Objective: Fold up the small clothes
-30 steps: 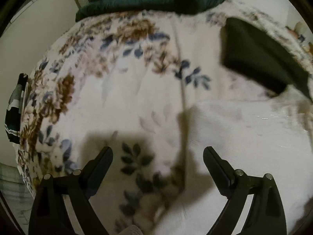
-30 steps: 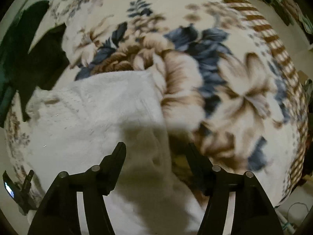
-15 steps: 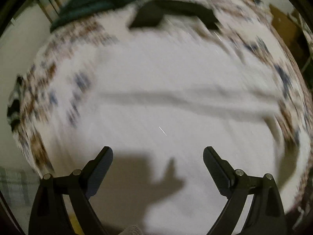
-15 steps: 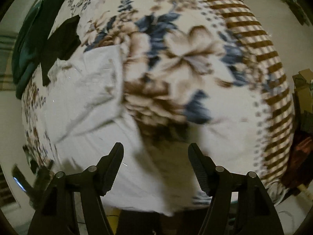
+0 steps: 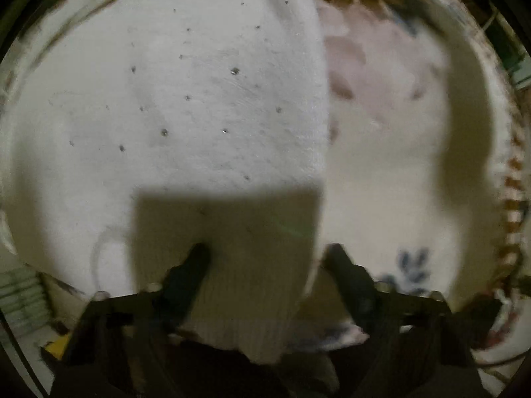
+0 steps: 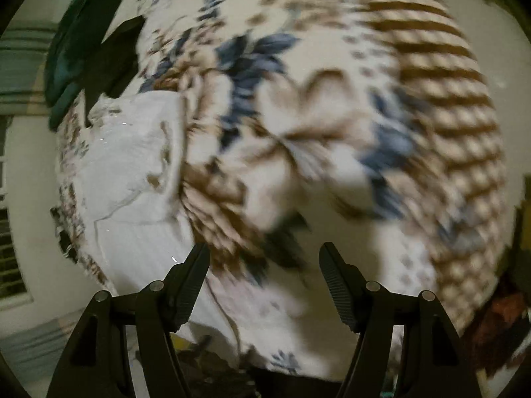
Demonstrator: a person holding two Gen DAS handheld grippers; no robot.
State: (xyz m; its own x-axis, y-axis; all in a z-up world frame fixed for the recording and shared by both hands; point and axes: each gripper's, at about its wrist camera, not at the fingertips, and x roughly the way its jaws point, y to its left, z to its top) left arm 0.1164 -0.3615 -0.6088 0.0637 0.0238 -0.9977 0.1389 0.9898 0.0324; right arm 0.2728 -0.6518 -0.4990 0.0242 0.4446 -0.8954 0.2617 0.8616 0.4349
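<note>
A white knit garment (image 5: 199, 99) with tiny studs fills the left wrist view, lying flat on the floral blanket (image 5: 391, 152). My left gripper (image 5: 265, 262) points straight down, close over the garment's ribbed hem. Its jaws are closing, with the hem's right edge between them and not pinched. In the right wrist view the same white garment (image 6: 132, 165) lies at the left, wrinkled. My right gripper (image 6: 264, 258) hangs open over the blanket's big flowers (image 6: 298, 132), to the right of the garment, with nothing between its fingers.
A dark green pile of clothes (image 6: 76, 46) and a black garment (image 6: 113, 63) lie at the blanket's far left corner. A brown striped border (image 6: 448, 76) marks the blanket's right edge. Floor and clutter show beyond the near edge.
My left gripper swept from the floral blanket across the white garment, dropped close to its hem, and narrowed its jaws. My right gripper drifted right, away from the garment, still open.
</note>
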